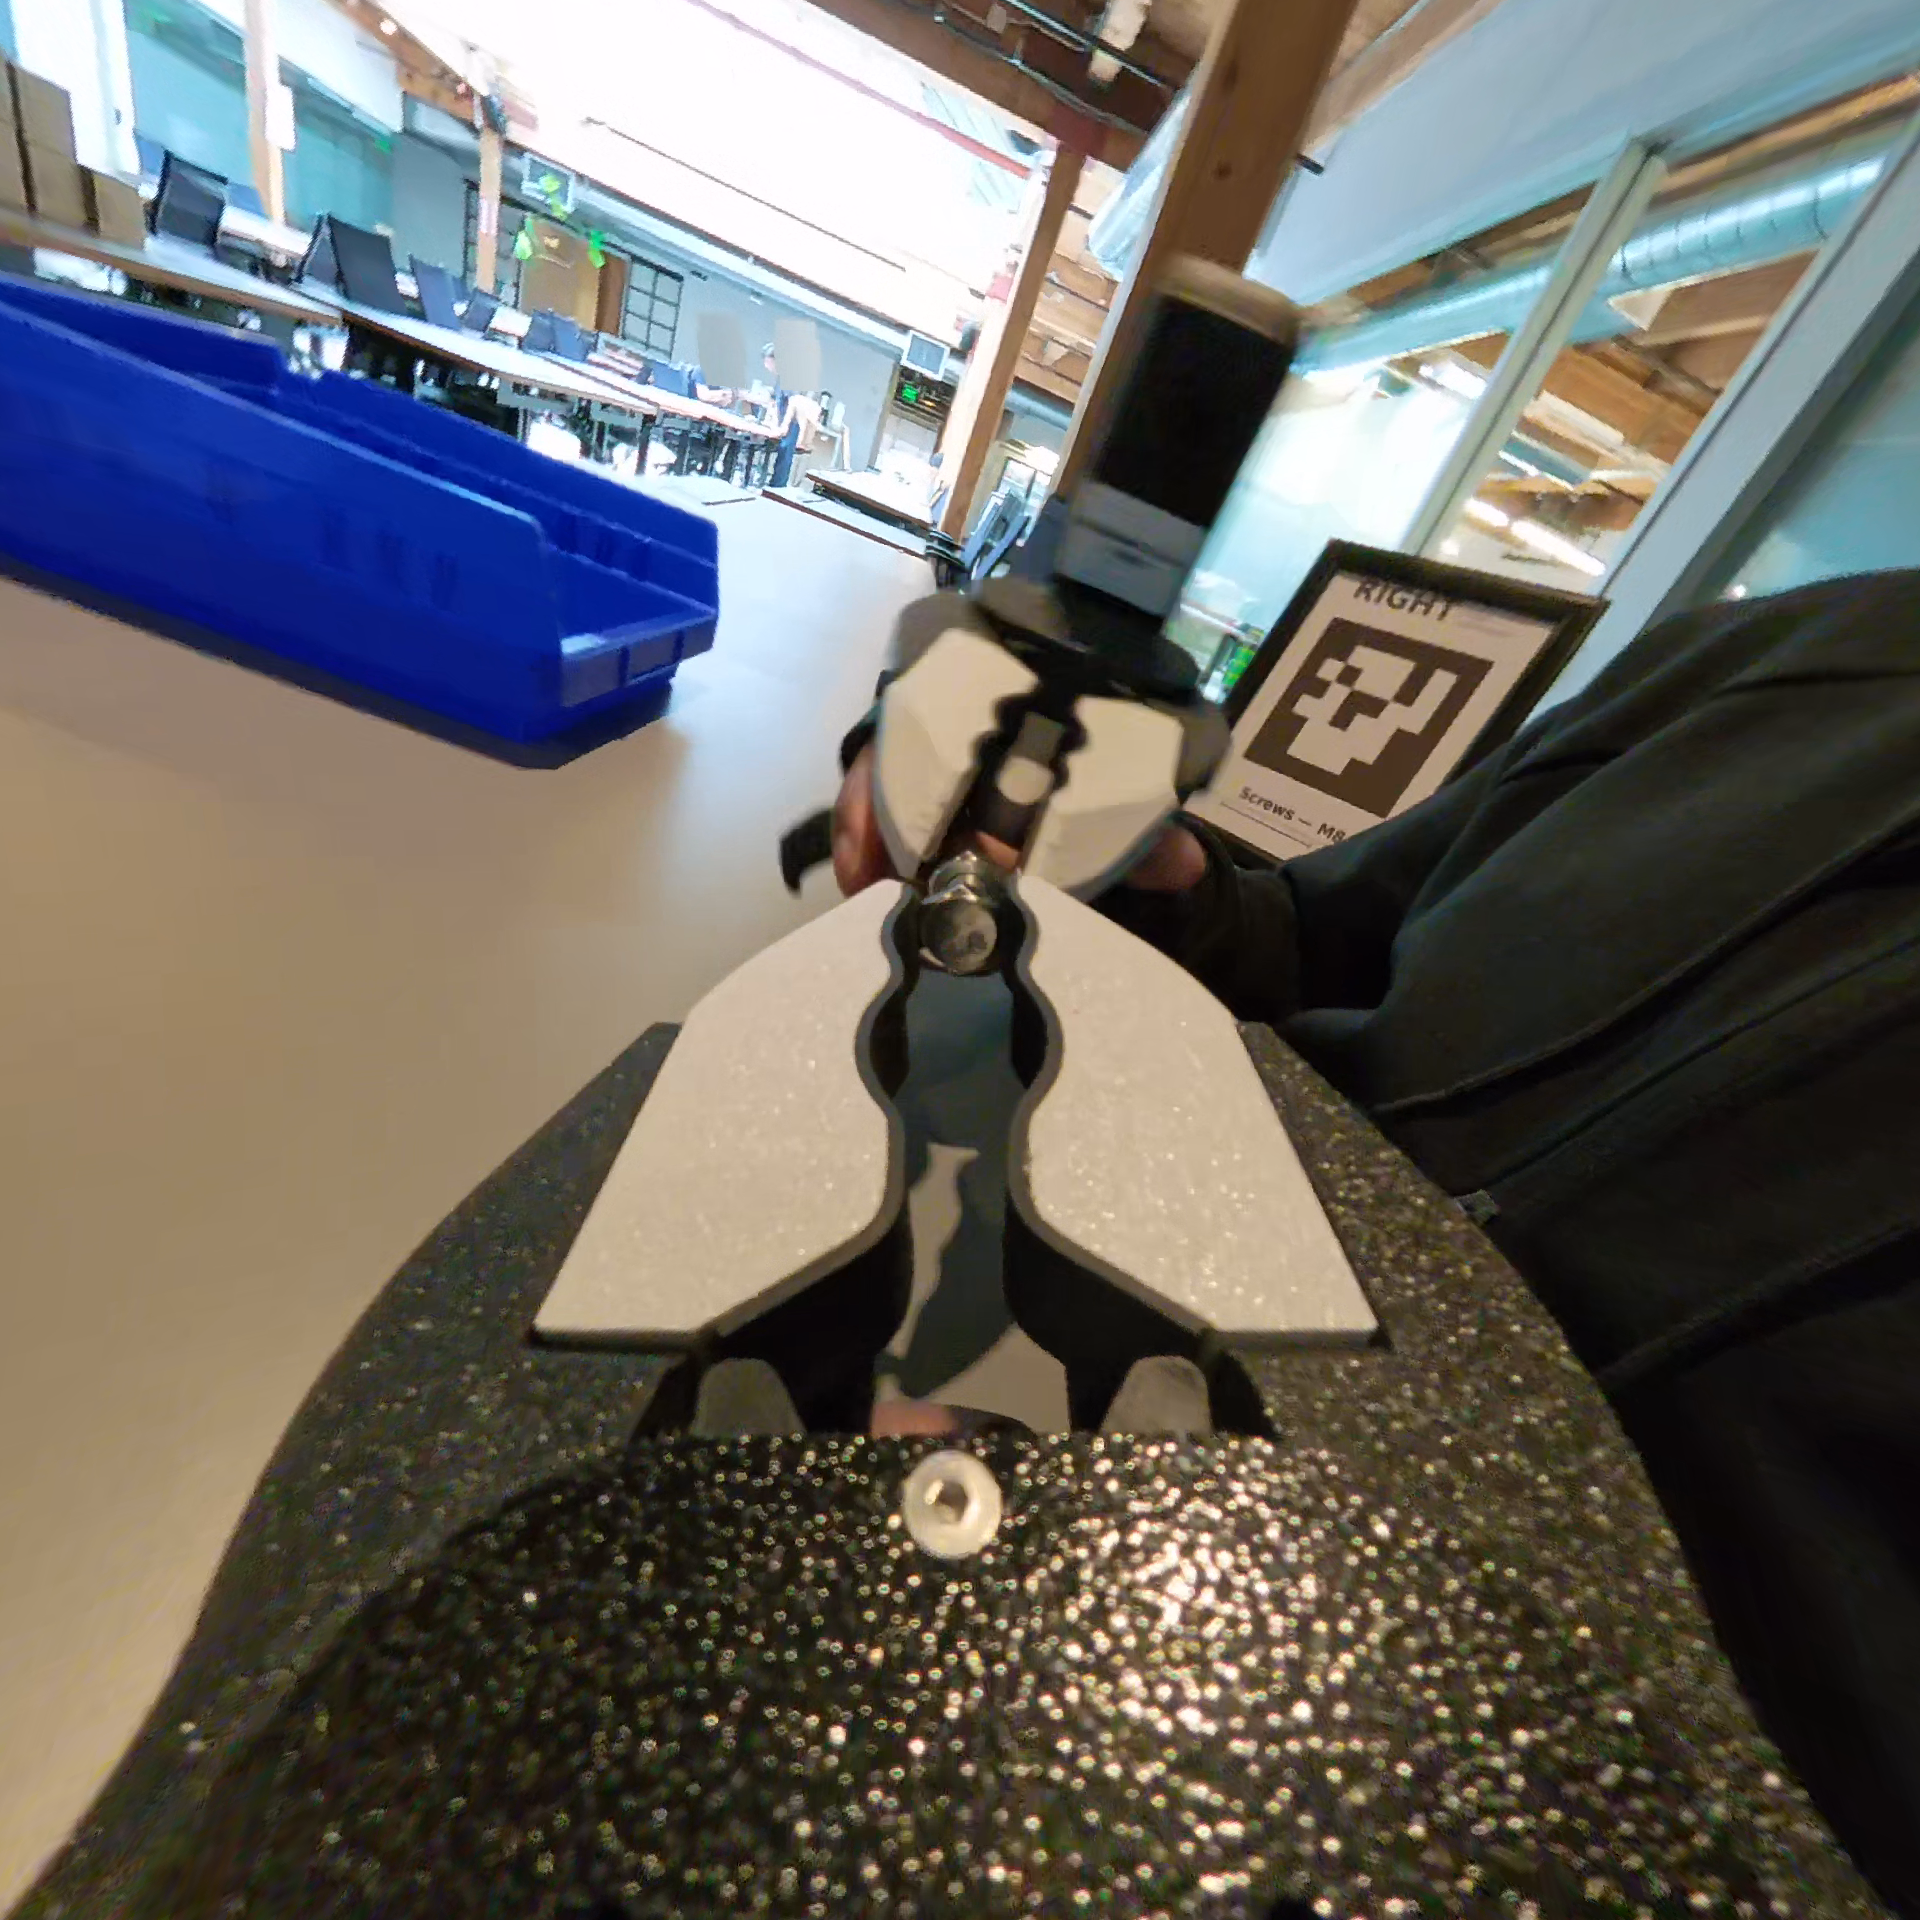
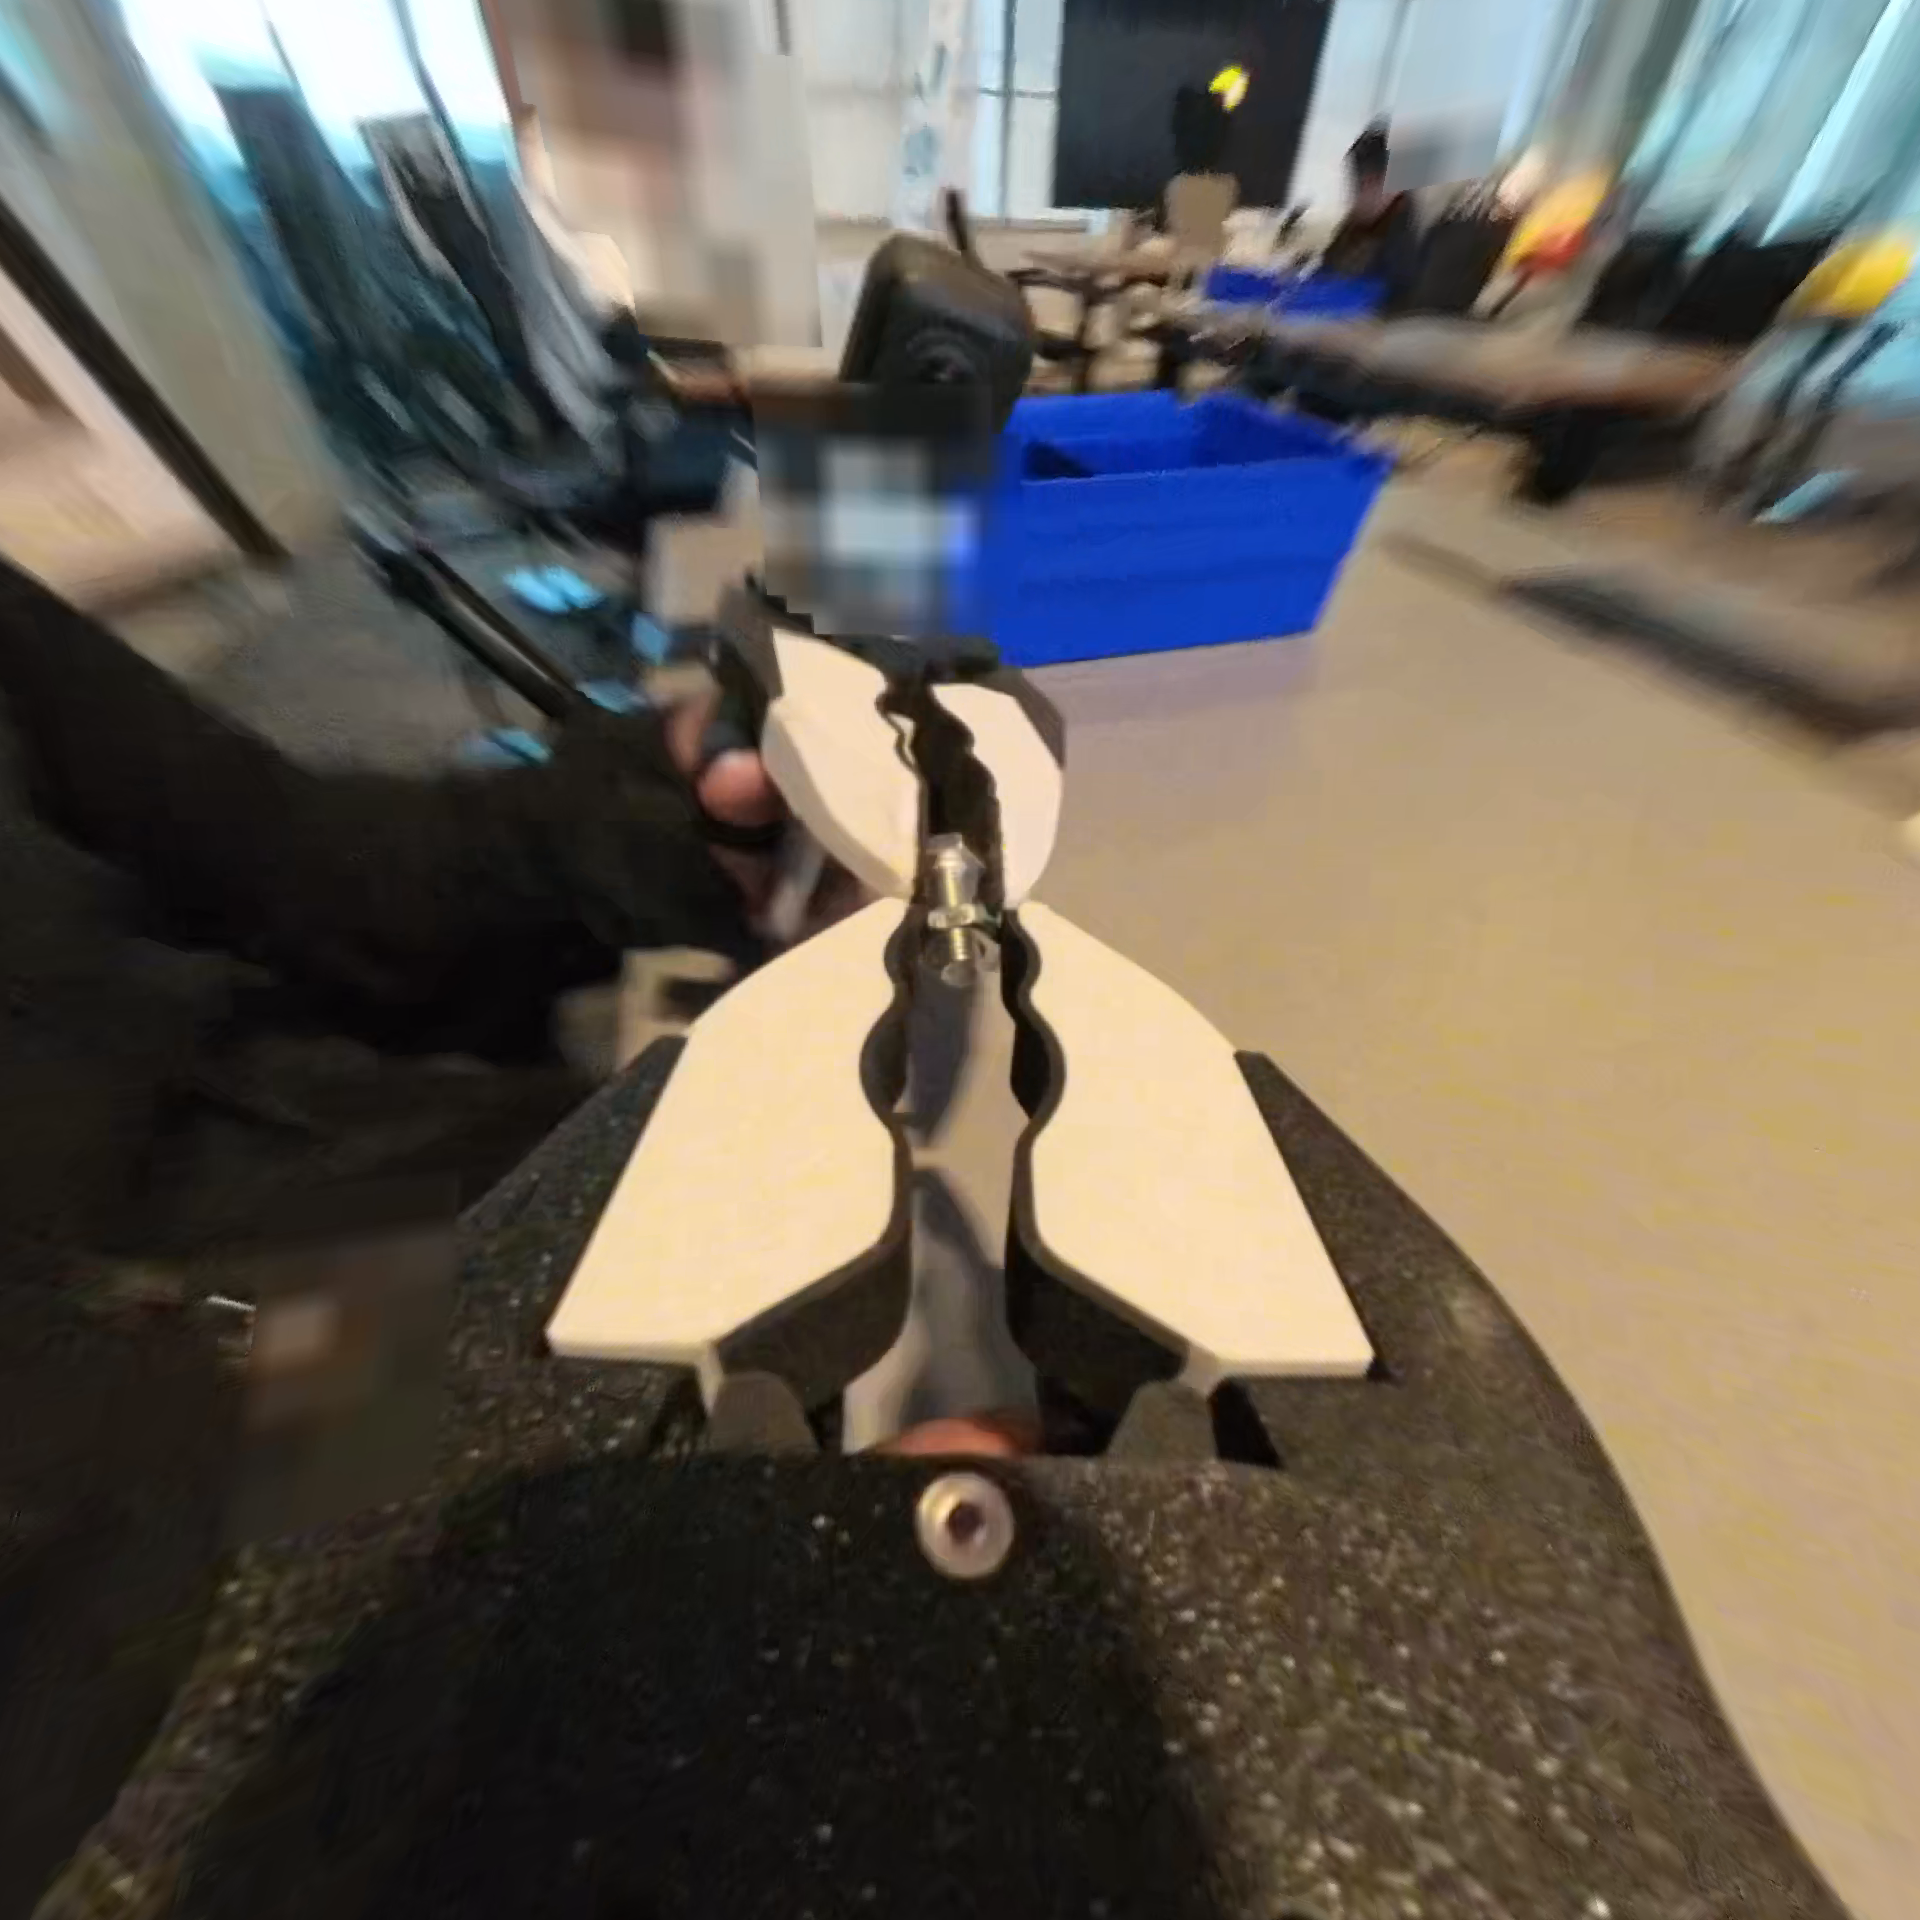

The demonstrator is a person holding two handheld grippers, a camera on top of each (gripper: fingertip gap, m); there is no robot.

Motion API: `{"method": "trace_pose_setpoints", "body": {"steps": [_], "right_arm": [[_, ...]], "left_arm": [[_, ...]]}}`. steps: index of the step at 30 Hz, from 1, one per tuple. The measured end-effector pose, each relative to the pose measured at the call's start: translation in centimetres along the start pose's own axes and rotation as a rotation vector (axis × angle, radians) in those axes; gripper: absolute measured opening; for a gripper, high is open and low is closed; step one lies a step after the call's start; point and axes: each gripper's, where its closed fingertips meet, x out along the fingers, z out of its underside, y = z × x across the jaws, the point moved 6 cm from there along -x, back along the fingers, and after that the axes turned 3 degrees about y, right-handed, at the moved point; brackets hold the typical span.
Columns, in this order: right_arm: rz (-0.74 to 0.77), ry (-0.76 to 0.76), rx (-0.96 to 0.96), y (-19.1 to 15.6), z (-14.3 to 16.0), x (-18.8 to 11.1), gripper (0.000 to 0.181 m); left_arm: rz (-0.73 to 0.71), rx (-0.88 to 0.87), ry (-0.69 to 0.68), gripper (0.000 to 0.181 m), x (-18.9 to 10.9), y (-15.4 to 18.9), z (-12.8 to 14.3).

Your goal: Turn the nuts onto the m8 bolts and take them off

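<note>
Above the pale table (image 1: 260, 1039), the left gripper (image 1: 961, 935) clenches the bolt (image 1: 958, 932) head while the right gripper (image 2: 961, 925) pinches the nut (image 2: 961, 914) on its thread; any tilt between them could cross-thread or drop it.

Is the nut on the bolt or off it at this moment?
On. In the right wrist view the nut sits partway along the bolt, threads showing on both sides, held between the two grippers' tips. How tight it is, cannot tell.
</note>
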Motion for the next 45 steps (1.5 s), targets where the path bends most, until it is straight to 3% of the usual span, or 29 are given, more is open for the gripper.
{"method": "trace_pose_setpoints", "body": {"steps": [2, 4, 8, 13, 19, 22, 26, 28, 30, 32, 35, 38, 42, 45], "right_arm": [[-0.134, 0.048, 0.313, 0.5, -0.2, -0.3, 0.014], [-0.153, 0.115, 0.332, 1.0, -0.2, -0.5, 0.019], [0.041, 0.119, -0.050, 1.2, -0.3, -0.6, 0.037], [0.160, 0.080, -0.482, -0.3, -0.5, -0.3, 0.035], [0.224, -0.014, -0.662, -0.7, 0.5, 0.5, 0.015], [0.178, -0.030, -0.507, -0.5, 0.4, 0.5, 0.015], [-0.083, -0.037, 0.199, 0.3, 0.9, 0.3, 0.014], [-0.179, 0.049, 0.353, 0.8, 0.8, -0.1, 0.018], [-0.106, 0.111, 0.250, 1.5, 0.6, -0.3, 0.030], [0.005, 0.119, 0.022, 1.6, 0.3, -0.4, 0.034], [0.103, 0.106, -0.325, 0.5, 0.0, -0.5, 0.034], [0.187, 0.061, -0.549, -0.1, 0.3, 0.1, 0.032], [0.236, 0.019, -0.641, -0.3, 0.8, 0.8, 0.020], [0.230, 0.006, -0.567, -0.2, 0.7, 0.8, 0.014]], "left_arm": [[0.013, 0.038, 0.020, 0.014, 0.1, 0.4, -0.2], [-0.008, 0.038, 0.042, 0.014, 0.0, 0.2, -0.4], [-0.006, -0.021, 0.090, 0.014, -0.6, -0.2, -0.9], [-0.009, -0.056, 0.071, 0.014, -0.5, -0.5, -0.6], [0.005, -0.067, 0.048, 0.014, -0.2, -0.3, -0.3], [-0.010, -0.040, 0.034, 0.014, -0.2, -0.3, -0.3], [-0.029, 0.067, -0.014, 0.014, 0.0, 0.1, 0.0], [-0.033, 0.084, 0.002, 0.014, 0.1, 0.2, -0.1], [-0.053, 0.060, 0.017, 0.014, 0.0, -0.2, -0.3], [-0.050, 0.024, 0.051, 0.014, -0.4, -0.4, -0.6], [-0.048, -0.036, 0.076, 0.014, -0.7, -0.8, -0.7], [-0.040, -0.053, 0.081, 0.014, -0.7, -0.8, -0.7], [-0.028, -0.067, 0.062, 0.014, -0.5, -0.7, -0.5], [-0.044, -0.056, 0.049, 0.014, -0.5, -0.8, -0.4]]}}
